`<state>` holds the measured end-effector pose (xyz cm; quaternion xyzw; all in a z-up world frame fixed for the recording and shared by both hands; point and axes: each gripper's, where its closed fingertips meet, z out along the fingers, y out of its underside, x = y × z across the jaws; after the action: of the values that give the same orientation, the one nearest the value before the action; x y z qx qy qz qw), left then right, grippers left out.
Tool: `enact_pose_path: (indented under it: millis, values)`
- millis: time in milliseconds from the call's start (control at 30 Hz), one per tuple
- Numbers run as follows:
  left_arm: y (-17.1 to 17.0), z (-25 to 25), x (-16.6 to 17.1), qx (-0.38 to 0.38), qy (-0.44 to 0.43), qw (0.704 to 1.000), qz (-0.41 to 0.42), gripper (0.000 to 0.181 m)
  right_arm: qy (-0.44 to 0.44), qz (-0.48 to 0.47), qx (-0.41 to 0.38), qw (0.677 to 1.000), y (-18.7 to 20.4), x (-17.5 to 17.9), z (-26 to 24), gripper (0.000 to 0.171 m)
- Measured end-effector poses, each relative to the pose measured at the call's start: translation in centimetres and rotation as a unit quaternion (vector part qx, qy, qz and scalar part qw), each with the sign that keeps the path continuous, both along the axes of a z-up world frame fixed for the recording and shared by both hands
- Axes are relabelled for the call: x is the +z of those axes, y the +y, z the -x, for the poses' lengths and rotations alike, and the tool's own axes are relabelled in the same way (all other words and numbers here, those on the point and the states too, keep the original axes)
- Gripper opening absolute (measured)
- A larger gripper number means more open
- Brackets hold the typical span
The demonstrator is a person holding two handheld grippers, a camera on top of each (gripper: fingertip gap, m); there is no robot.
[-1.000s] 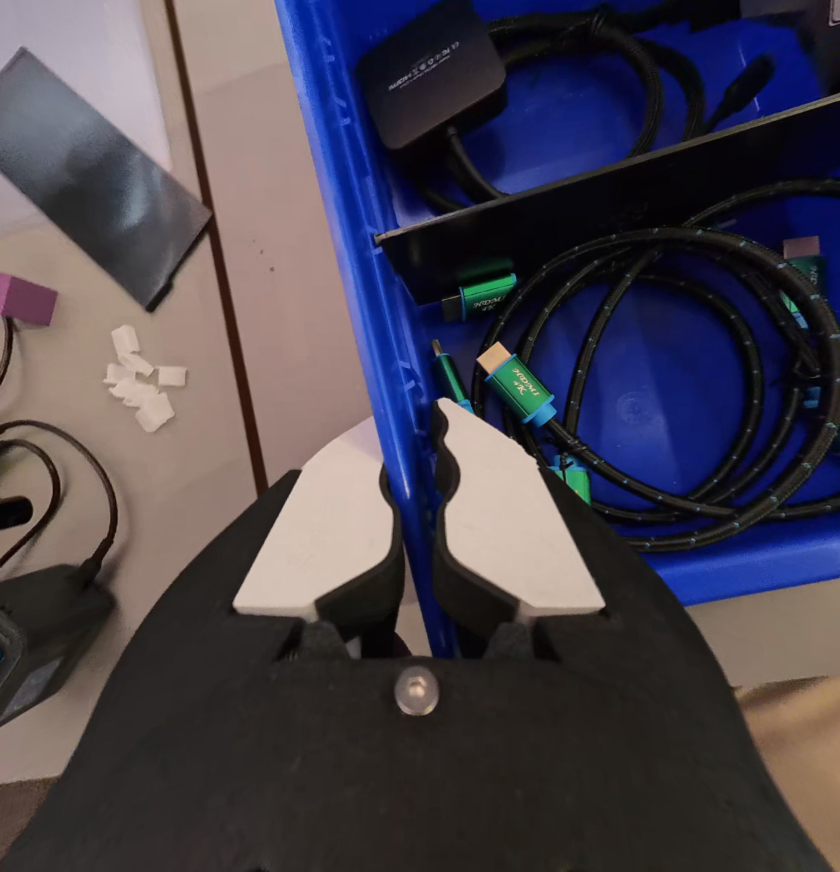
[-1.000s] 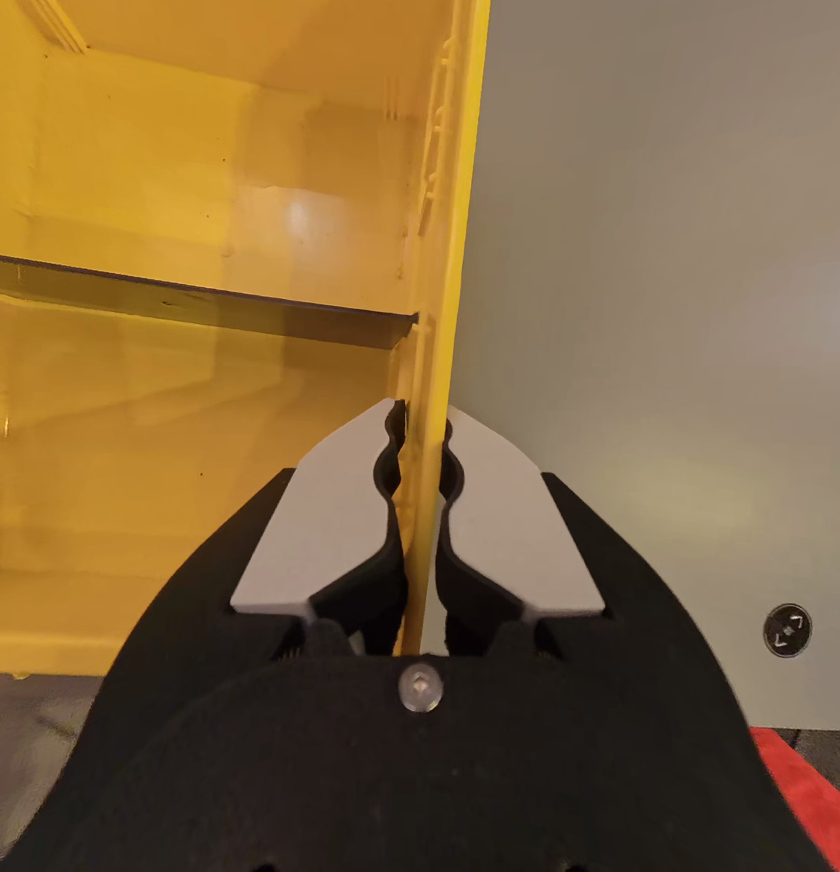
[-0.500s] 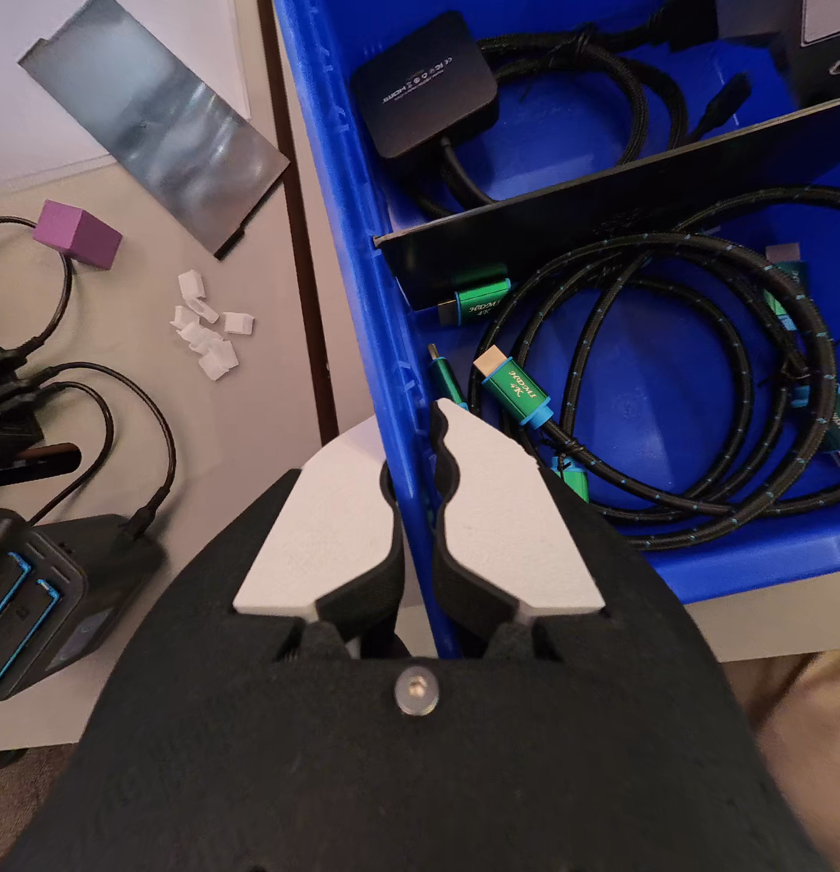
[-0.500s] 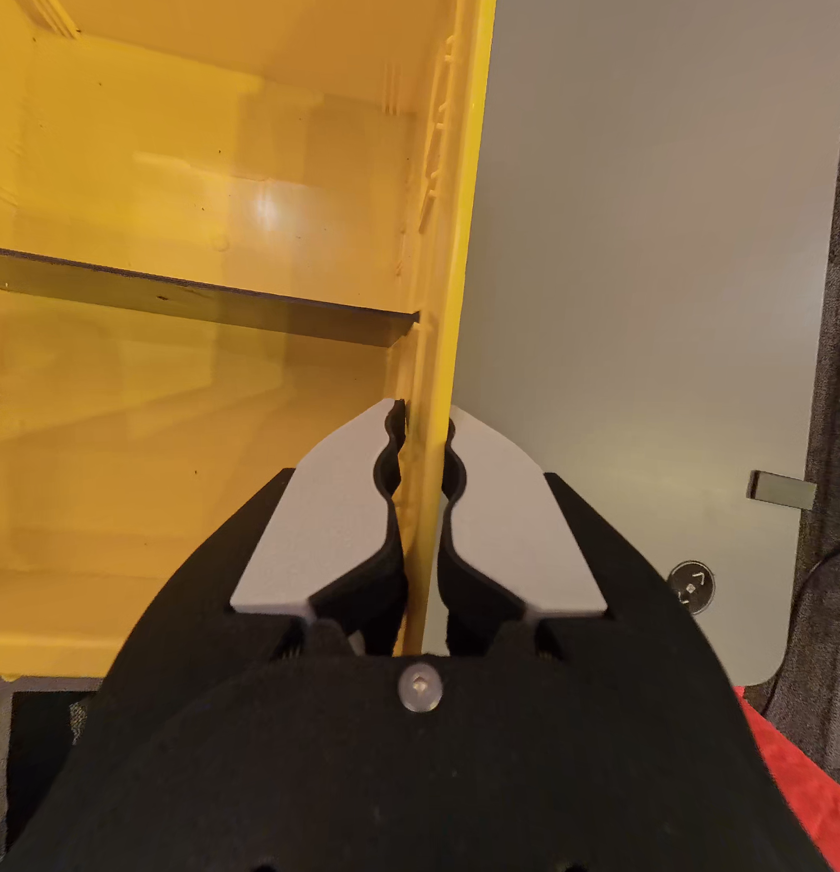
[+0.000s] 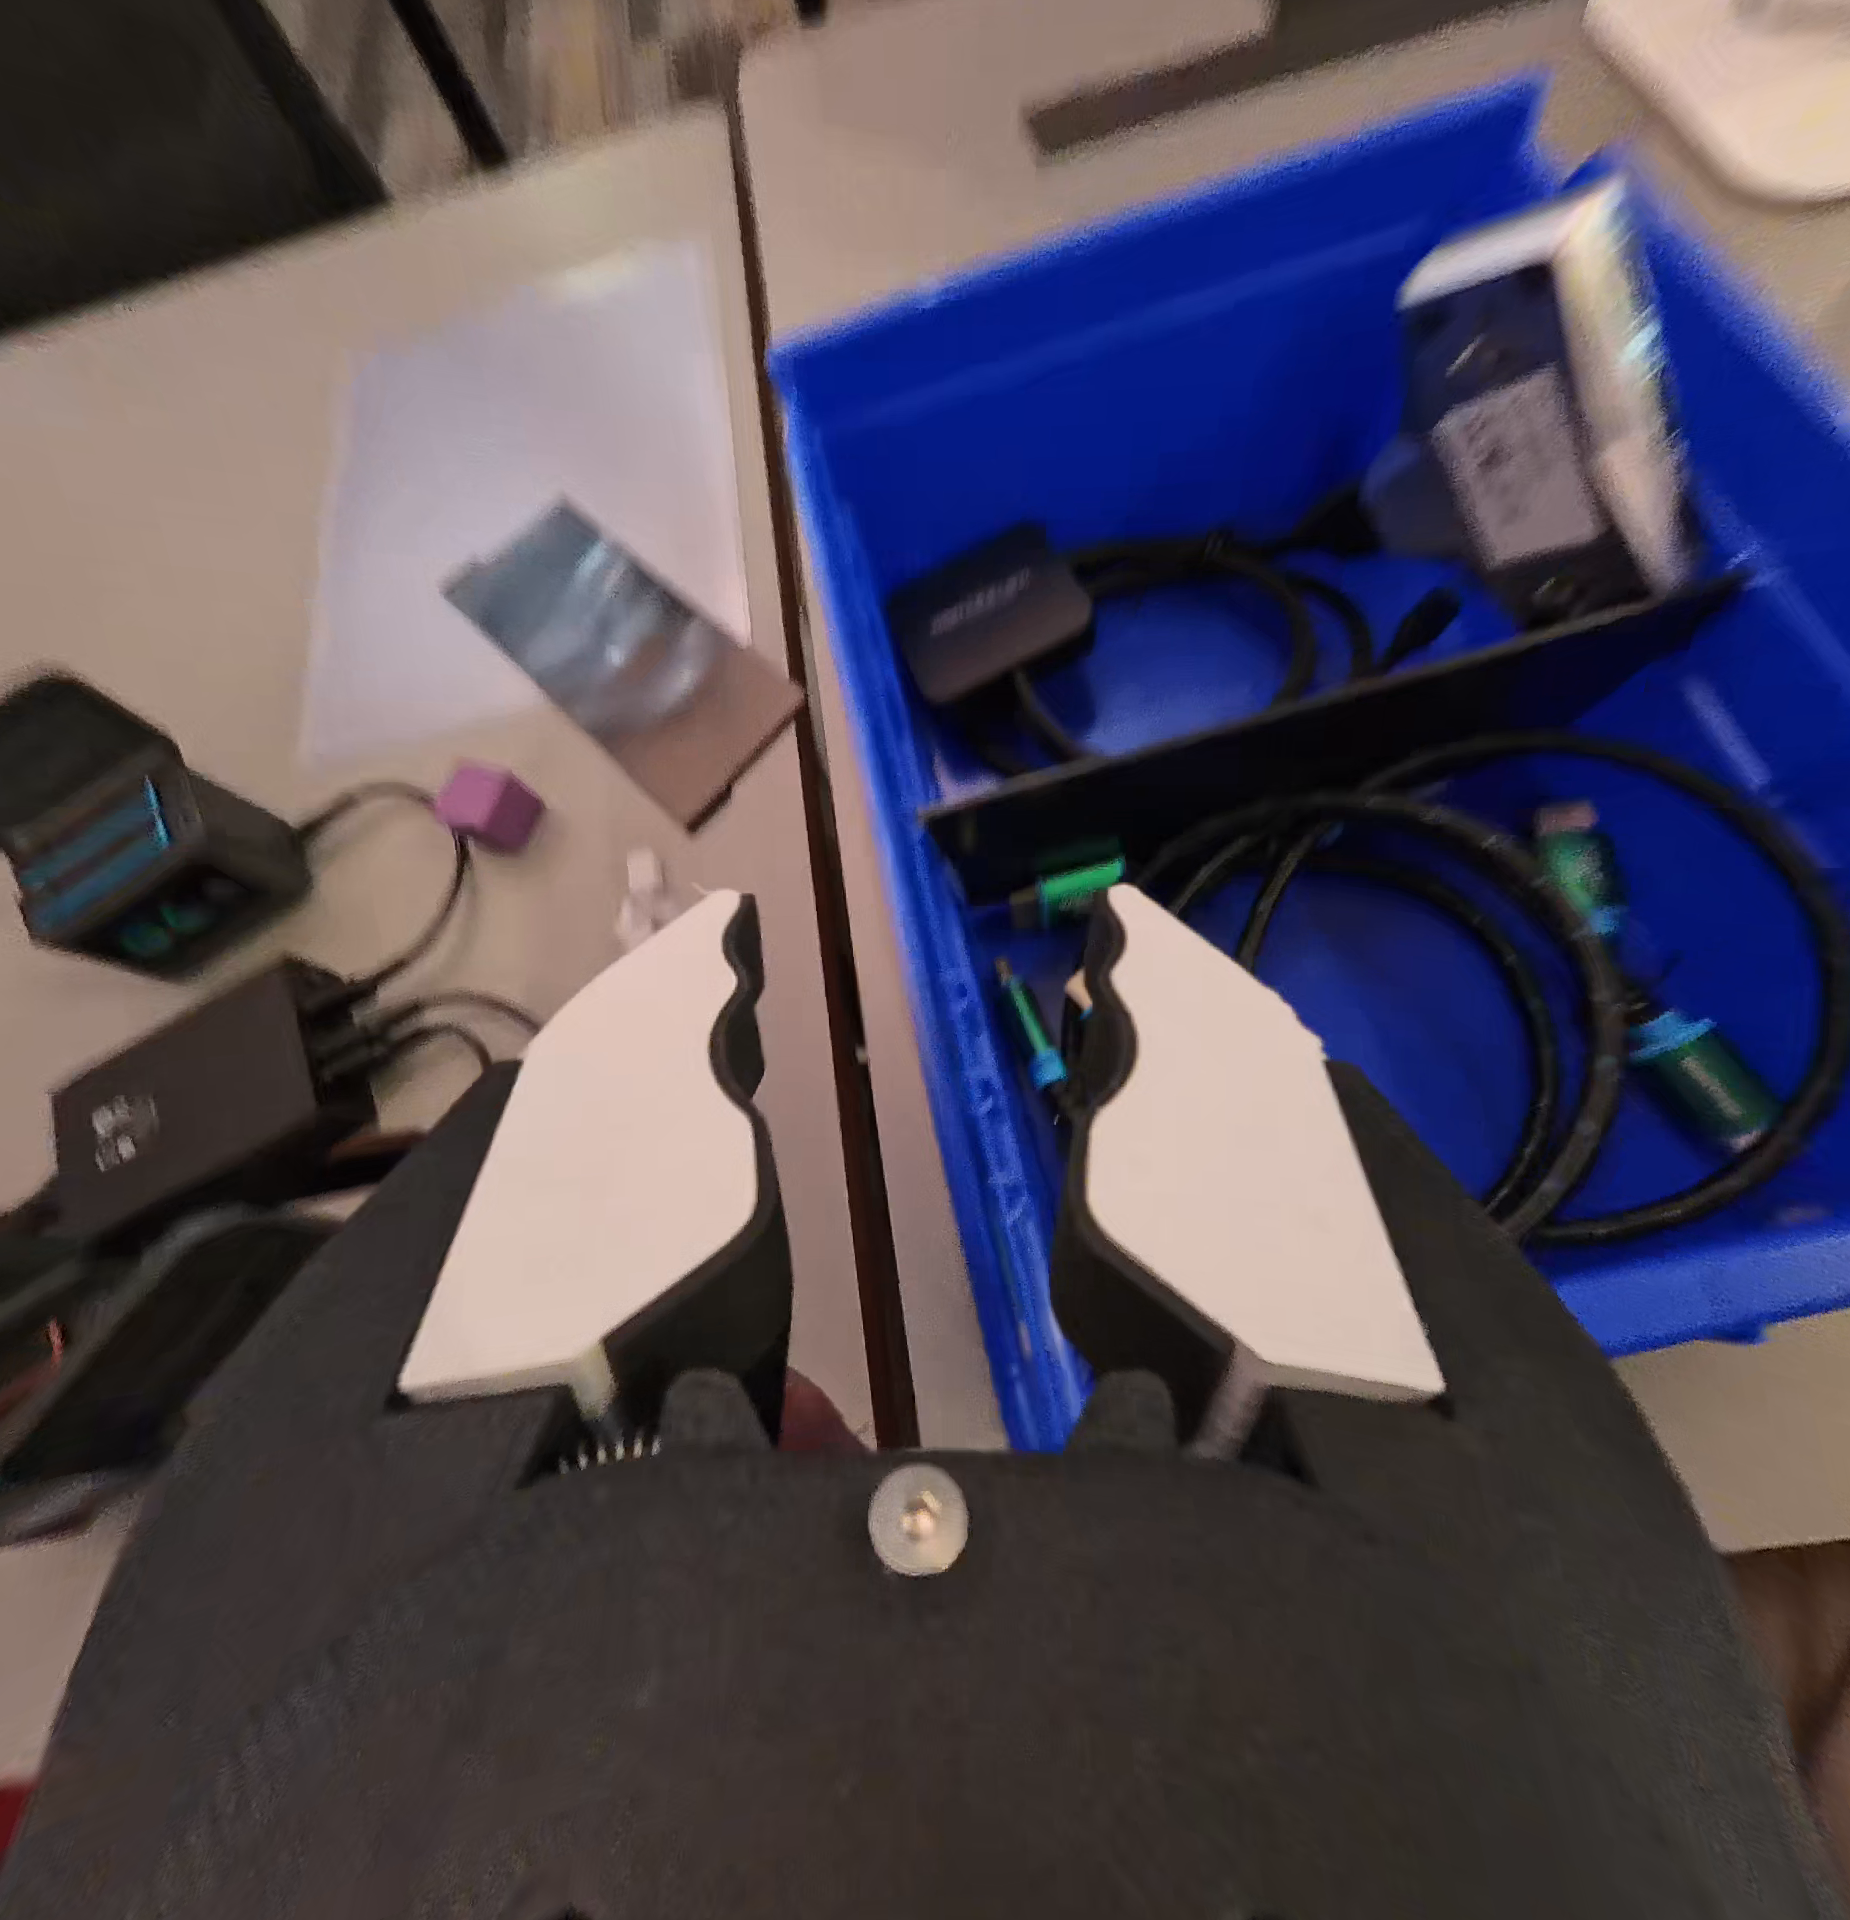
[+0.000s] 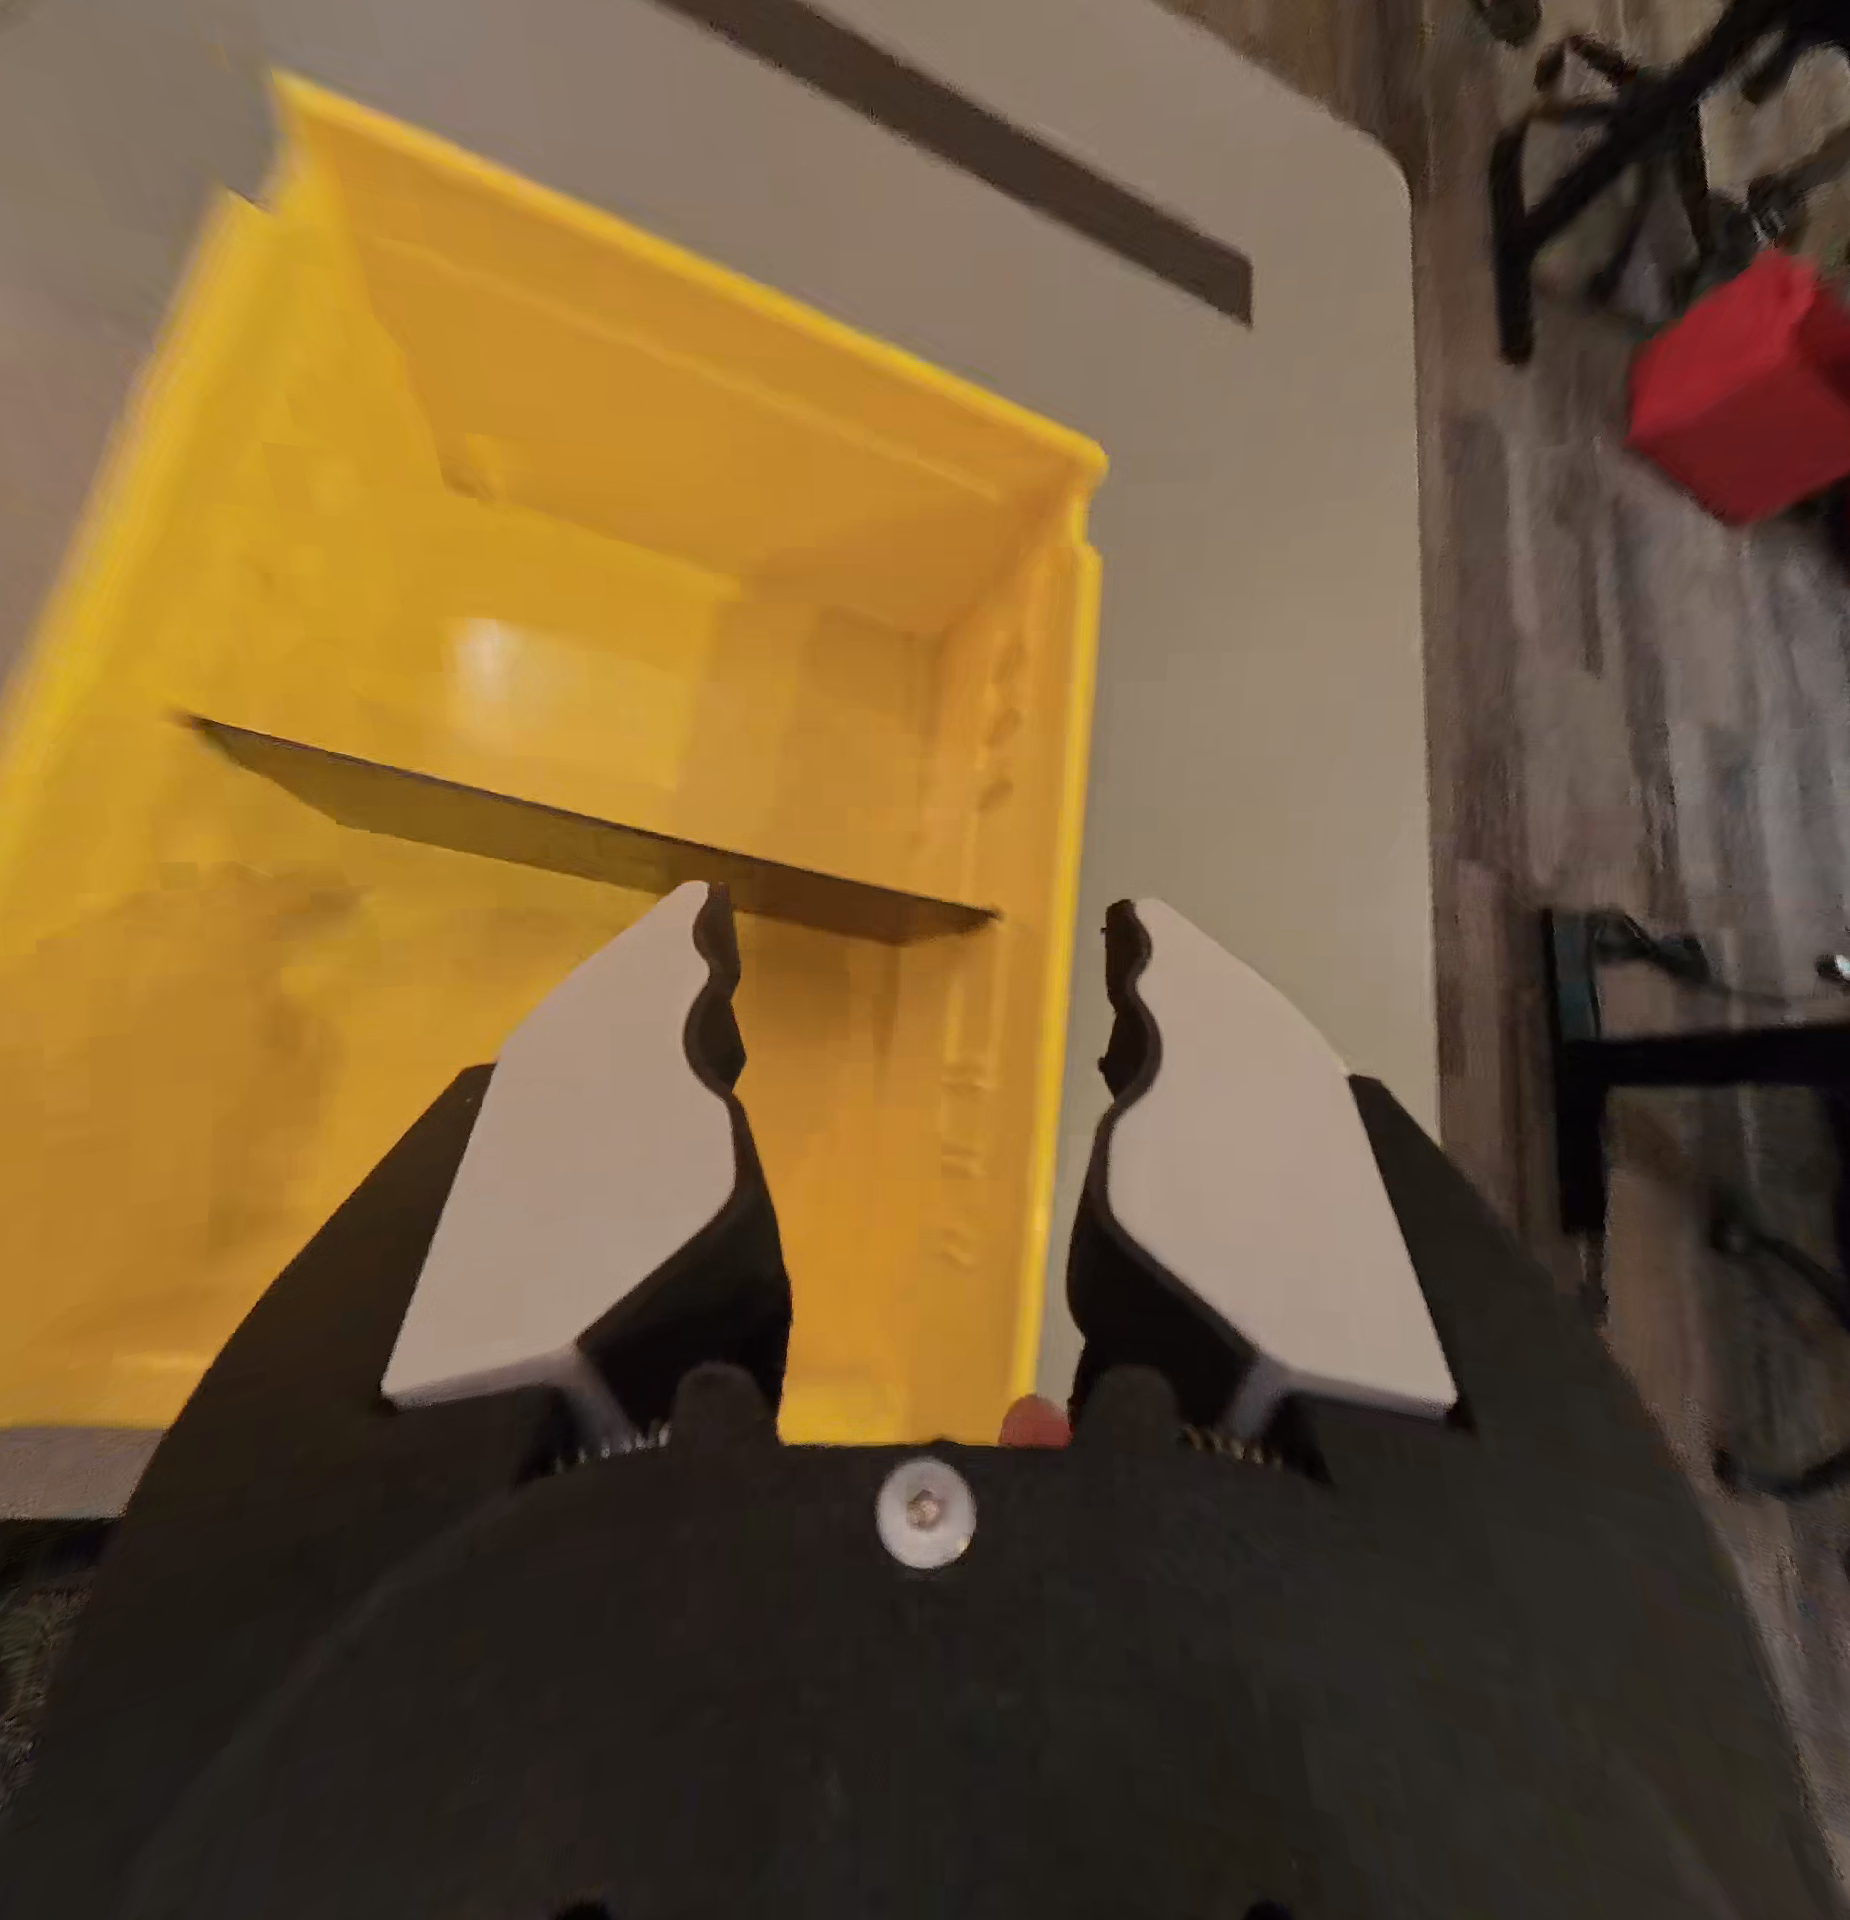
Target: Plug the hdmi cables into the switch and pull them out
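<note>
Both grippers hang spread and empty above their bins, so the step in hand looks like the first reach for a cable or the switch. The left gripper has its jaws wide apart over the left wall of the blue bin, holding nothing. The right gripper is likewise spread, straddling the right wall of the yellow bin, whose two compartments show nothing inside.

The hdmi cables lie coiled in the near compartment of the blue bin, at about 2 o'clock from the left fingertips. One green plug rests against the black divider just at 1 o'clock. The switch sits beyond the divider, toward 12 o'clock.

To do it well, I would take the plug by its green shell – not the braid – jaws square across its flat faces. The view is smeared, so slow down first – a coil may drag up with the plug
</note>
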<state>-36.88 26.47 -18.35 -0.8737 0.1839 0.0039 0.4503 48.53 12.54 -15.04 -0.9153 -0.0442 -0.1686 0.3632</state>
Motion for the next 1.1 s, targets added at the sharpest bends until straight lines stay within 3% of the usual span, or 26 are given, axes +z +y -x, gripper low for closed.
enact_pose_path:
  millis: [100, 233, 367, 467, 667, 867, 967, 1100]
  values:
    - [0.7, -2.7, 3.1, -0.049, 0.024, 0.996, -0.065, 0.061, 0.024, -0.025, 0.060, 0.998, 0.9, 1.7, 6.1, 0.064]
    - [1.6, -6.6, 4.4, -0.123, 0.135, 0.977, -0.110, 0.059, 0.076, -0.035, 0.143, 0.986, 2.1, 1.5, 15.2, 0.062]
    - [3.0, -10.9, 3.6, -0.213, 0.259, 0.935, -0.115, 0.062, 0.102, -0.022, 0.215, 0.971, 2.1, -0.6, 23.4, 0.060]
    - [4.7, -12.8, 2.2, -0.277, 0.381, 0.876, -0.105, 0.065, 0.141, -0.012, 0.258, 0.956, 1.7, -2.7, 28.2, 0.059]
    - [7.6, -15.7, 0.3, -0.390, 0.554, 0.729, -0.104, 0.075, 0.112, 0.038, 0.306, 0.945, 1.5, -7.0, 31.5, 0.059]
    - [8.7, -17.4, -2.2, -0.452, 0.635, 0.622, -0.080, 0.054, 0.130, 0.049, 0.314, 0.939, 1.6, -8.2, 32.0, 0.057]
    - [8.6, -17.3, -3.3, -0.458, 0.658, 0.594, -0.071, 0.044, 0.134, 0.049, 0.318, 0.937, 1.5, -8.3, 32.3, 0.057]
    - [7.9, -16.4, -2.9, -0.454, 0.642, 0.610, -0.096, 0.034, 0.130, 0.047, 0.330, 0.934, 1.4, -8.3, 32.7, 0.056]
